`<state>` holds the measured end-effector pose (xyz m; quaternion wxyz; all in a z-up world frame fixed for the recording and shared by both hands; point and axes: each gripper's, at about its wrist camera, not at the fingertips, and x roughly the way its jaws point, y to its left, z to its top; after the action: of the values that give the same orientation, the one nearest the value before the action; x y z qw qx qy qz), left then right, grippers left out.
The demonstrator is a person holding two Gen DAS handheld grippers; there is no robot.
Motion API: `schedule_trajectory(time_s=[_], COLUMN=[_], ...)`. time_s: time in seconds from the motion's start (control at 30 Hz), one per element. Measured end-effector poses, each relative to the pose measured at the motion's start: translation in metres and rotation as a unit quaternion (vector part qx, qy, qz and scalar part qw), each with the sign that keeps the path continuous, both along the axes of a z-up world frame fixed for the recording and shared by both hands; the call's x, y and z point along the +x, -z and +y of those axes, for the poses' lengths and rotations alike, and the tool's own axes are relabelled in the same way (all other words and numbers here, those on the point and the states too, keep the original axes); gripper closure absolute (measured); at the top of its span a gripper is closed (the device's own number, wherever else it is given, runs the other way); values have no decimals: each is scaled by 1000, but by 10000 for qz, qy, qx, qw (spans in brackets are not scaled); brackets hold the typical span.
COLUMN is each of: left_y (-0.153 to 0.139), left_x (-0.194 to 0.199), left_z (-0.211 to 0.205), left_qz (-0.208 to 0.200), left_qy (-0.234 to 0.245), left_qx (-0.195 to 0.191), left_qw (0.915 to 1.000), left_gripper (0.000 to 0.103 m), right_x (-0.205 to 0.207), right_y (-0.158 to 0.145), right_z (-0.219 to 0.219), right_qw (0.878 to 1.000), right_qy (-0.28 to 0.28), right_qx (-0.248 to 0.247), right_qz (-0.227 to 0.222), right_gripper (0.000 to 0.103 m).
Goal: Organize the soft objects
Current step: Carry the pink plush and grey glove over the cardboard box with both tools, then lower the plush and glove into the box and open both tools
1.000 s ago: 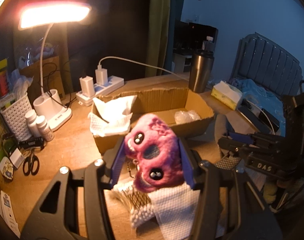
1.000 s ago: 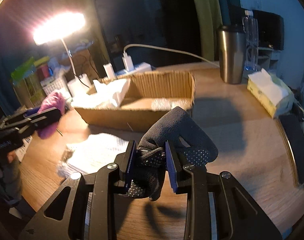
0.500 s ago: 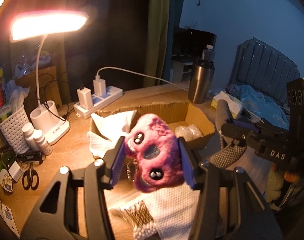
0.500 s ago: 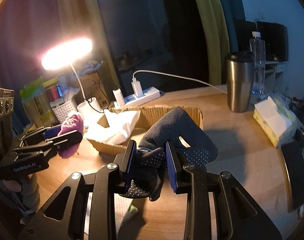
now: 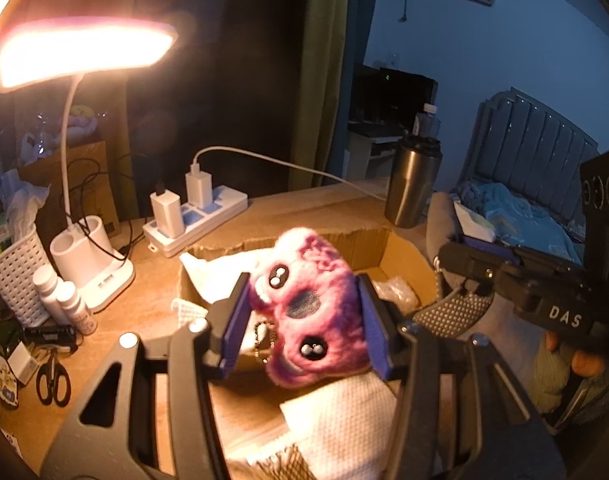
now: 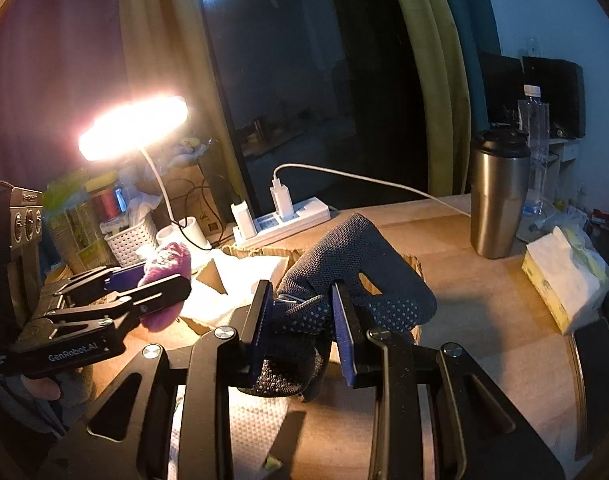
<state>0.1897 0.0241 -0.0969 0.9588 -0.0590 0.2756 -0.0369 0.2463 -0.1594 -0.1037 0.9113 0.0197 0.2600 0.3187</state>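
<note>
Pink plush and grey glove pinched in jaws — both aloft.

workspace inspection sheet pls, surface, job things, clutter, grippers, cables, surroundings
surface: wooden table, lit by a desk lamp.
job's things: pink plush toy and dark dotted glove, both held up near the cardboard box; white cloth lies in the box.
clutter: steel tumbler, tissue pack, scissors, two small bottles, white basket.
grippers: left gripper shut on the toy; right gripper shut on the glove.
cables: white charger cable from the power strip.
surroundings: curtains, bed.
</note>
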Motion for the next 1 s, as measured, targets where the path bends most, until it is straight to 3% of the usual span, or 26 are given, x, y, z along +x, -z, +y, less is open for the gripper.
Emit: schedule_trajectory(time_s=[0.4, 0.7, 1.0], left_y=[11, 36, 57], left_x=[33, 62, 81], left_z=[4, 10, 11], left_qz=[-131, 180, 601], left_qy=[-132, -134, -62], left_qx=[-162, -298, -459], left_qw=[9997, 9993, 9971], left_gripper=[51, 51, 43], right_x=[26, 49, 65], right_y=[7, 26, 45], right_z=[14, 33, 39], right_qw=[10000, 9998, 9990], right_qy=[2, -80, -143], right_qx=[3, -163, -222], right_qz=[-100, 51, 372], right_gripper=[72, 72, 71])
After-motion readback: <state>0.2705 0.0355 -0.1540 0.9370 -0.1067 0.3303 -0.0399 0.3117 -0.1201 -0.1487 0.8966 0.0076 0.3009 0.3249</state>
